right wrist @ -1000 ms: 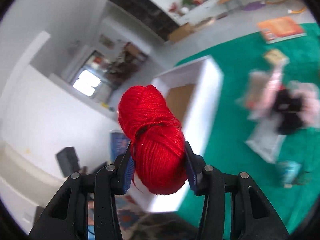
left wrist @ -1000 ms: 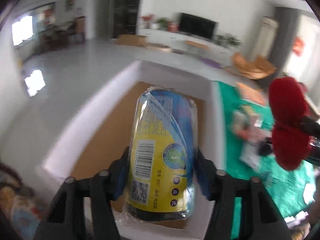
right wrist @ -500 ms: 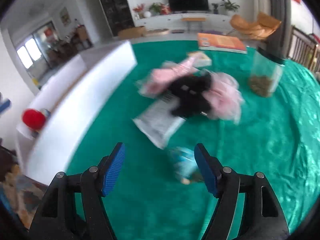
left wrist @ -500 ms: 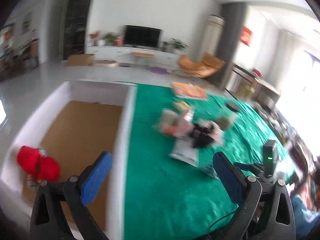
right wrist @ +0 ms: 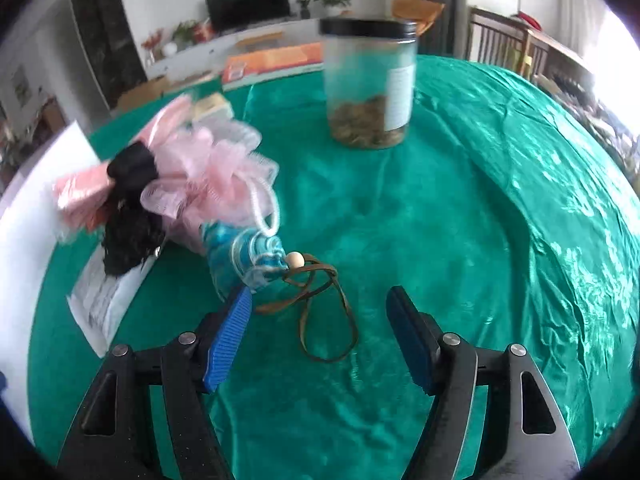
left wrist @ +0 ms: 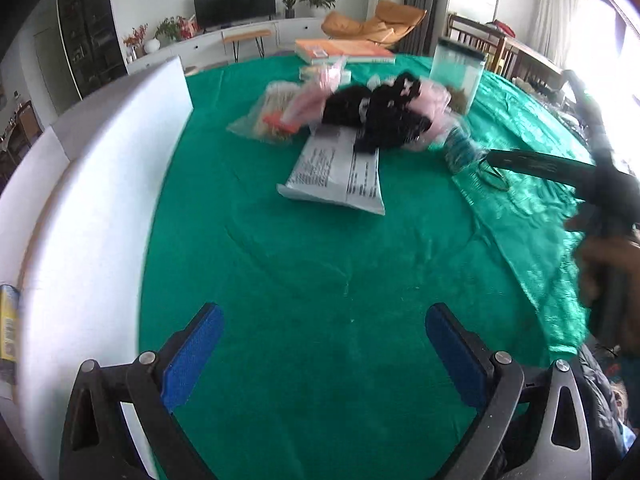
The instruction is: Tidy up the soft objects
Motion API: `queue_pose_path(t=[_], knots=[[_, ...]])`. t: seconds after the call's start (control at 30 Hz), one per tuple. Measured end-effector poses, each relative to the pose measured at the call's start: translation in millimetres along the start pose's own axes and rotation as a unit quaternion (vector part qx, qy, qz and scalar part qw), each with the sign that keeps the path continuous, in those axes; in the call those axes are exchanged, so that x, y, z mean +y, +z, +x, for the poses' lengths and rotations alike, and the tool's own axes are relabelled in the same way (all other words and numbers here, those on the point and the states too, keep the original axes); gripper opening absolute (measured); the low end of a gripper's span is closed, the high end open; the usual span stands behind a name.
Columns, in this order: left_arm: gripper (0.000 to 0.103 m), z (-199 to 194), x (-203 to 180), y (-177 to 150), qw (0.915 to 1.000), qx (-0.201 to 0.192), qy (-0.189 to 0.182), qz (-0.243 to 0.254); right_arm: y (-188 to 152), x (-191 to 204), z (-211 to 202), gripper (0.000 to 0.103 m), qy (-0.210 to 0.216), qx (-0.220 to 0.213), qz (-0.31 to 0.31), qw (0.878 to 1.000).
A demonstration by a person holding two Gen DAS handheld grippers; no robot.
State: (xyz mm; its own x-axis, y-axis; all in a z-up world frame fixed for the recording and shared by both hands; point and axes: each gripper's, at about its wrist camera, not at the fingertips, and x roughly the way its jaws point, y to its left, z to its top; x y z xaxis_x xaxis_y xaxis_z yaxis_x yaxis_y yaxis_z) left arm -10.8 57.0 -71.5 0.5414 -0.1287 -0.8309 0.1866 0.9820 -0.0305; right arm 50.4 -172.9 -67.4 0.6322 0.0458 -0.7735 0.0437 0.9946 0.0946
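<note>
Both tools are empty. The left gripper (left wrist: 322, 346) has its jaws wide apart over bare green cloth (left wrist: 320, 272), and the right gripper (right wrist: 318, 334) has its jaws apart too, just short of a blue pouch (right wrist: 248, 258) at its 11 o'clock, with the pouch's brown cord (right wrist: 324, 312) looped between them.

Sorting looks only partly done. A heap remains in the middle of the table: a pink mesh sponge (right wrist: 208, 176), a black fabric piece (right wrist: 128, 220), a clear packet (left wrist: 268, 118) and a flat printed bag (left wrist: 336, 172). The white box (left wrist: 80, 216) stands at 9 o'clock of the left view, a yellow pack (left wrist: 8, 324) showing at its edge.

A jar (right wrist: 370, 88) stands at 12 o'clock of the right view. Beyond lies a bright living room with a television (left wrist: 234, 2).
</note>
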Motion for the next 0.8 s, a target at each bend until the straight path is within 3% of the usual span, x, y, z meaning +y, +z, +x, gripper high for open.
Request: queue_pose_path(t=[0.17,0.3,0.43,0.53,0.8], knots=[[0.103,52,-11,16,0.9998,0.01,0.018,-0.005,-21,-12,10,0.074,-0.04,0.024,-0.05,0.998],[0.103,68,-16,35,0.9988,-0.019,0.033,-0.03,-25,-20,13,0.077,-0.039,0.012,-0.033,0.999],[0.103,84,-21,59,0.9962,-0.02,0.059,-0.061,-24,-18,20,0.085,-0.041,0.008,-0.03,0.999],[0.103,95,-21,74,0.9961,-0.02,0.058,-0.063,-25,-20,21,0.087,-0.038,0.009,-0.029,0.999],[0.103,99,-17,78,0.9959,-0.02,0.057,-0.068,-26,-20,20,0.087,-0.041,0.009,-0.029,0.999]])
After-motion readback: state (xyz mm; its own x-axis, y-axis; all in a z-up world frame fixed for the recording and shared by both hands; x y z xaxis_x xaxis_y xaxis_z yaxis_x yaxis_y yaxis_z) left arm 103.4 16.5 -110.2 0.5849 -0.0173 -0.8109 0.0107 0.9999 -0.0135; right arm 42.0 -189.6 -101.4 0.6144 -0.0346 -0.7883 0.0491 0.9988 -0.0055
